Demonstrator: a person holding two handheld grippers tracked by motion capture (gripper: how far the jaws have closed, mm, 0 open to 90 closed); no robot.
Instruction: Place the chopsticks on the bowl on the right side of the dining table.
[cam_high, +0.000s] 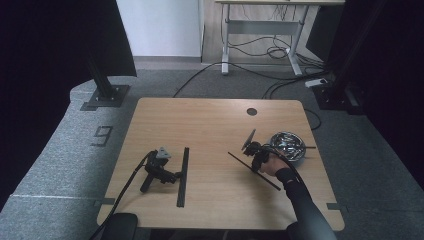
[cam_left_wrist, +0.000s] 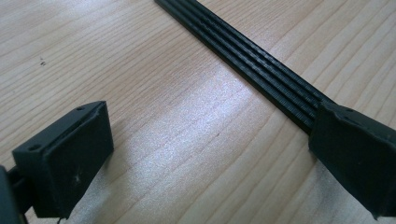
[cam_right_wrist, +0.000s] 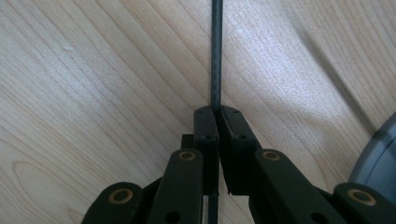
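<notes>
My right gripper (cam_high: 254, 156) (cam_right_wrist: 217, 114) is held in a person's hand (cam_high: 272, 167) at the right of the wooden table (cam_high: 210, 120). Its jaws are shut edge-on around a thin black strip (cam_right_wrist: 215, 56), which runs diagonally across the table (cam_high: 267, 181). My left gripper (cam_high: 172, 176) (cam_left_wrist: 210, 158) lies on the table at the left with no hand on it. Its jaws stand wide open over bare wood. A second, ribbed black strip (cam_high: 183, 177) (cam_left_wrist: 252, 60) lies beside it, and its near end passes by one of that gripper's jaws.
A shiny metal bowl (cam_high: 288, 145) (cam_right_wrist: 378, 154) stands just right of the right gripper. A round cable hole (cam_high: 251, 111) sits near the table's far edge. Beyond the table are a black post base (cam_high: 105, 95), floor cables and a desk frame (cam_high: 260, 30).
</notes>
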